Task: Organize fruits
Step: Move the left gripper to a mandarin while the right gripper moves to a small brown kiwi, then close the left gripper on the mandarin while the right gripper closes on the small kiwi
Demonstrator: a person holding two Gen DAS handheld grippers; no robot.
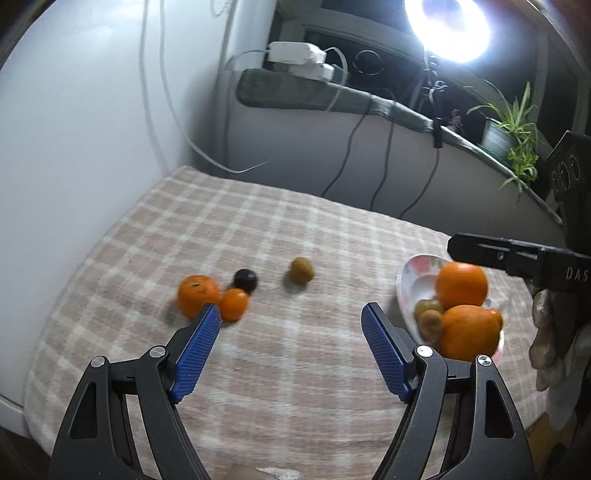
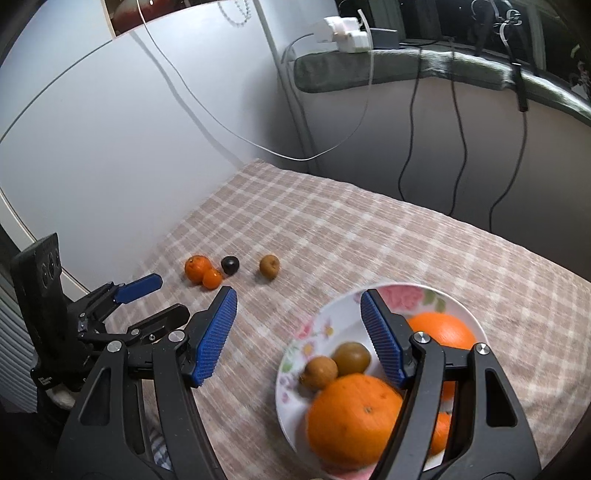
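A tabletop (image 1: 295, 229) covered with a pink-and-cream checked cloth carries two groups of fruit. At the left lie four loose fruits: a large orange (image 1: 197, 295) touching a smaller orange (image 1: 233, 303) on its right, a dark round fruit (image 1: 245, 280) just behind the smaller orange, and, apart to the right, a brownish-green fruit (image 1: 301, 270). The same four appear in the right wrist view as the large orange (image 2: 197, 267), smaller orange (image 2: 211, 278), dark fruit (image 2: 230, 264) and brownish-green fruit (image 2: 269, 266). At the right stands a floral plate (image 2: 325, 317), also seen in the left wrist view (image 1: 413, 273), holding a near orange (image 2: 352, 419), a far orange (image 2: 443, 328) and two small brown-green fruits (image 2: 351, 358) side by side against the near orange; a further patch of orange shows behind the claw's right finger, too hidden to identify. The left claw (image 1: 291, 319) hangs above the cloth between the loose fruits and the plate, its blue-padded fingers (image 1: 199, 350) spread wide and holding nothing; the left fingertip overlaps the large orange in the picture, contact not determinable. The right claw (image 2: 298, 310) is likewise wide and empty, its right finger over the plate and its left finger over bare cloth. The left claw also shows at the left edge of the right wrist view (image 2: 147, 291). Cables (image 2: 458, 147) hang down the wall behind, and a potted plant (image 1: 513, 136) stands on the sill beneath a bright lamp (image 1: 448, 26).
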